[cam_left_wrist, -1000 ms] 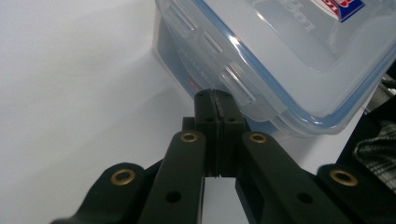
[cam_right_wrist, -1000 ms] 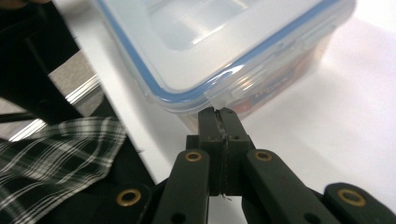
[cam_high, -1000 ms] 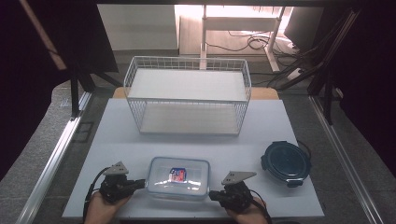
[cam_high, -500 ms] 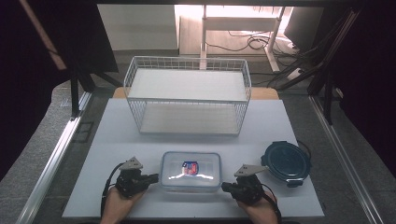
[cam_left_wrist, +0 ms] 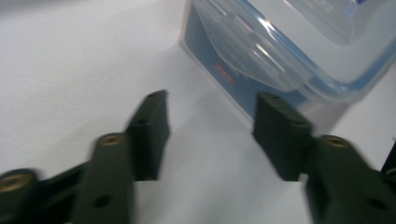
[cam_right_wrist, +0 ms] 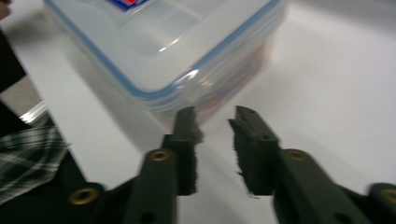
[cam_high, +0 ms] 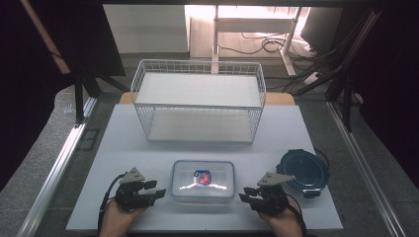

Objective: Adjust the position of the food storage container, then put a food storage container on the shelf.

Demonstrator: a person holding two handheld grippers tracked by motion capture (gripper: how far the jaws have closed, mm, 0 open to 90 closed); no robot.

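Note:
A clear plastic box [cam_high: 203, 180] with a blue-sealed snap lid and a red-and-blue label lies on the white tabletop [cam_high: 123, 148] near the front edge. My left gripper [cam_high: 160, 190] sits just left of it, open, and its jaws have just been opening with nothing between them. In the left gripper view the box [cam_left_wrist: 280, 51] stands a little beyond the left gripper [cam_left_wrist: 210, 128]. My right gripper [cam_high: 243, 194] sits just right of the box, open by a narrow gap; it too has just been opening, empty. In the right gripper view the box corner [cam_right_wrist: 163, 46] lies just ahead of the right gripper [cam_right_wrist: 212, 121].
A white wire basket [cam_high: 197, 101] stands at the back middle of the table. A dark round lidded container [cam_high: 302, 170] sits at the front right, close behind my right hand. Metal rails run along both table sides.
The box has shifted a little to the right and away from the front edge, both hands following it. Both grippers, shut before, now stand open beside the box.

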